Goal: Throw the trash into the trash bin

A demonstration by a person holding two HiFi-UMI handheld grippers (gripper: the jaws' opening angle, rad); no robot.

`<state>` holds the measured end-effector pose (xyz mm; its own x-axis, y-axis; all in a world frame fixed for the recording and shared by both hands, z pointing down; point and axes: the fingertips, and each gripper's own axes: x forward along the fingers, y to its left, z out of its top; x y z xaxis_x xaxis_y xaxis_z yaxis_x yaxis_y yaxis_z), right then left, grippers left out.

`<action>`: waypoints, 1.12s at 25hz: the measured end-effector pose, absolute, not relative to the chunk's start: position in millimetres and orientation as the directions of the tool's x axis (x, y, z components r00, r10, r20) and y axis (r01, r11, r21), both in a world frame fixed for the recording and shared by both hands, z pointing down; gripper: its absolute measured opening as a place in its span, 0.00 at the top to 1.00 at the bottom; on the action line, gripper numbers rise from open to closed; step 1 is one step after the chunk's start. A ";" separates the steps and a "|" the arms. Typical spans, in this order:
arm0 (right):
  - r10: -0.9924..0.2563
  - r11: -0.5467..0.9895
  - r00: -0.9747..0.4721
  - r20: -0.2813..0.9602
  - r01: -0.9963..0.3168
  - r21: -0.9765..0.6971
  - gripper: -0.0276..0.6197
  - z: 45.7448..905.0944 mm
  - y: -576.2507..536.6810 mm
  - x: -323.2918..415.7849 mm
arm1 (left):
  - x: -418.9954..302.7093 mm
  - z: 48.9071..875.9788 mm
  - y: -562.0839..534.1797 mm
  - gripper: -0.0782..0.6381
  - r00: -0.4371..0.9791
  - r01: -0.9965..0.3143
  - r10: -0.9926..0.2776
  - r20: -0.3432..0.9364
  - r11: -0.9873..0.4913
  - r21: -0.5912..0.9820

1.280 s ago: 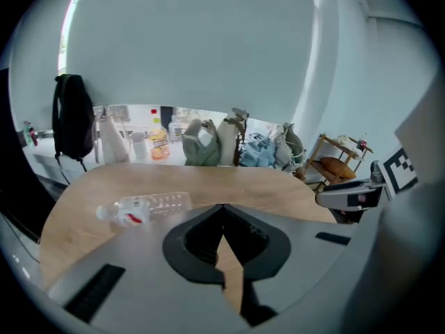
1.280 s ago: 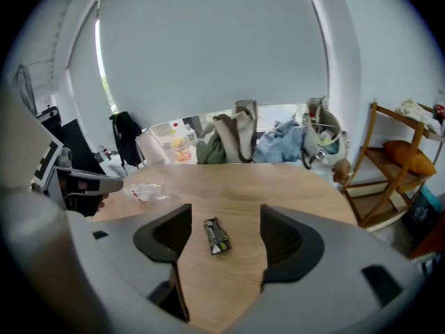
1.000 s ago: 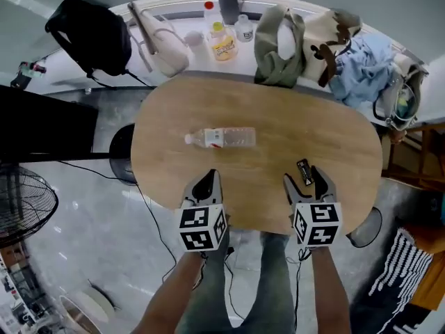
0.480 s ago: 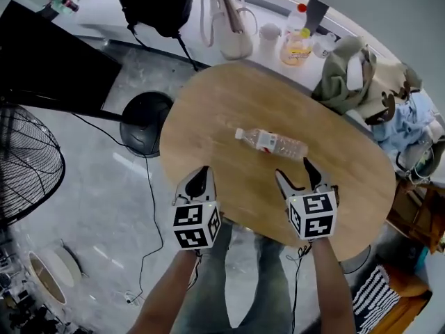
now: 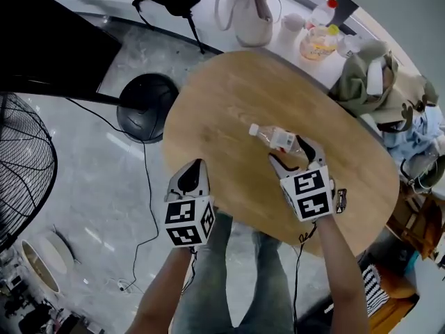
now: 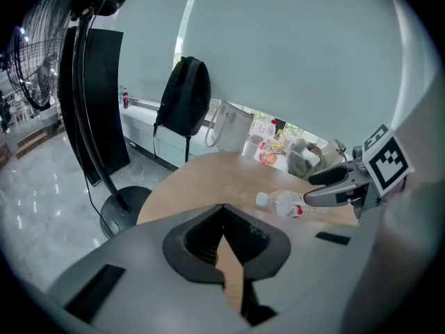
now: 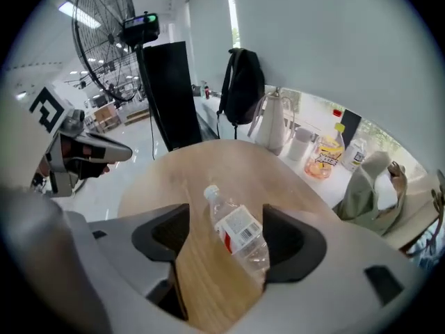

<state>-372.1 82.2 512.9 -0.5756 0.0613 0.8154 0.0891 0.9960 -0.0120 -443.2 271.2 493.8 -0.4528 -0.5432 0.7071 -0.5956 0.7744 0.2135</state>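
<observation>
Plastic water bottle [image 7: 240, 232] lies on the wooden table [image 5: 229, 110] between my right gripper's [image 5: 289, 150] spread jaws, ungripped; next I'd squeeze it, while my left gripper [image 5: 197, 165] at the table's edge is closed, empty

Wooden table [image 5: 222, 110] is left bare across its left and far parts. A plastic bottle [image 5: 278, 138] and a small dark object [image 5: 340, 200] are laid on its right half. The ledge [image 5: 284, 44] behind is crowded by a white handbag [image 5: 247, 19], juice bottle [image 5: 318, 44] and green bag [image 5: 361, 85]. Floor just beside the table's left edge is taken up by a round stand base [image 5: 147, 106].

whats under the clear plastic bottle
Only the oval wooden tabletop: the clear plastic bottle lies on its side on it. The strip of wood right beneath is covered by the bottle itself.
</observation>
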 end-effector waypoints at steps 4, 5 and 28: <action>0.090 0.977 -0.506 0.858 0.214 0.023 0.44 530.4 84.3 -379.8 | -449.1 500.7 276.6 0.87 -0.456 -0.586 -0.535 0.711 0.782 0.213; 0.094 0.969 -0.488 0.868 0.245 0.033 0.43 534.7 83.9 -380.3 | -450.0 502.6 278.0 0.87 -0.456 -0.584 -0.532 0.714 0.784 0.211; 0.125 0.873 -0.281 0.952 0.486 0.029 0.44 592.2 78.1 -387.5 | -465.5 527.1 284.5 0.87 -0.452 -0.546 -0.496 0.742 0.811 0.210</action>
<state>-387.5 78.1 592.2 -0.2805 0.1251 0.9517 0.4864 0.8733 0.0286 -465.5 284.5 527.1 -0.4515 -0.4955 0.7420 -0.5459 0.8112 0.2095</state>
